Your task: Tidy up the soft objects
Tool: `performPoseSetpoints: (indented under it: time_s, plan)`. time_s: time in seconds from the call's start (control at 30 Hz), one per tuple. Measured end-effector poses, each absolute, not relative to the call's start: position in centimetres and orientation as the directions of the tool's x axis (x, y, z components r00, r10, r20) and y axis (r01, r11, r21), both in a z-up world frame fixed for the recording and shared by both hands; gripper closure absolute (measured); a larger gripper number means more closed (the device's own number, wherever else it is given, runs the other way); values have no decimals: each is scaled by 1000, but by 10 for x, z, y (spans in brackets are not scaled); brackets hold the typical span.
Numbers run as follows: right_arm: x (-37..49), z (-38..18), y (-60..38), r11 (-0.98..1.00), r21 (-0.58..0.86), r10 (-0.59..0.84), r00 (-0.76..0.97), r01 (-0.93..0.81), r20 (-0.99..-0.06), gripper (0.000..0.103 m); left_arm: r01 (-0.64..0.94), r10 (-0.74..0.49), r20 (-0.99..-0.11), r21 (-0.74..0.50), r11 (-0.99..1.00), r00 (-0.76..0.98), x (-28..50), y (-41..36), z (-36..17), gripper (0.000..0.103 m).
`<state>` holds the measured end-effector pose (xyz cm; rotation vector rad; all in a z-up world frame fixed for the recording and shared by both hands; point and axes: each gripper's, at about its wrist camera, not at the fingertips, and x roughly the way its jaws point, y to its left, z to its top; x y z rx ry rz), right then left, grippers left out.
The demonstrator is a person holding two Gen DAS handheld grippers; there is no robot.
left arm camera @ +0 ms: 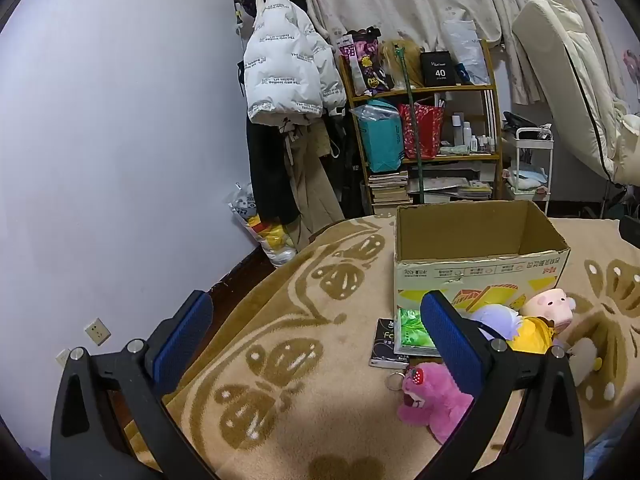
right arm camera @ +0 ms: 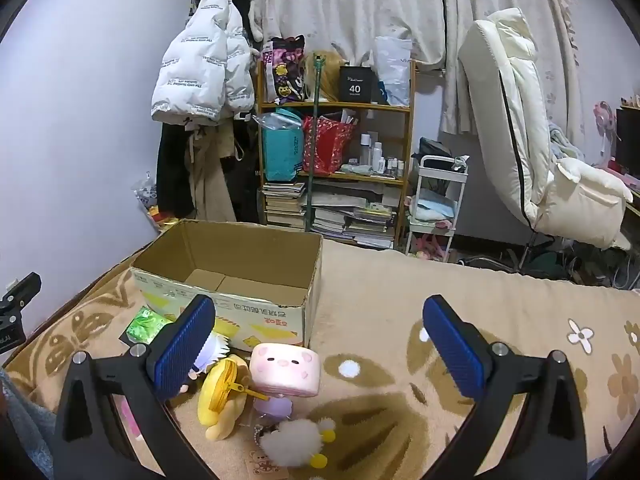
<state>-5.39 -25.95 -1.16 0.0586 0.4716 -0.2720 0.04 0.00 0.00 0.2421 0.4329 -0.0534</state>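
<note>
Two fingers (left arm camera: 452,344) hiding purple plush (left arm camera: 496,320), pink bear (left arm camera: 432,404) part-covered

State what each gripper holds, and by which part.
Nothing is held. The left gripper and the right gripper are both open and empty.

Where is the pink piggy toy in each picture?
Left wrist view: the pink pig toy lies right of centre, in front of the box's right corner, beyond the yellow plush.
Right wrist view: the pink pig toy lies low and left of centre, in front of the box's right corner, with the yellow plush on its left.
Shared landmark: the open cardboard box on the blanket.
</note>
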Motion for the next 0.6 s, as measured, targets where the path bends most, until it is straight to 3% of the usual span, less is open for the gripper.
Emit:
performPoseSetpoints:
  time_s: [0.6]
  plan:
    - [-54,-13,-262,959,9,-247,854,282,-458,0,120,-25,-399,215,969,917,-5,-2,3,0]
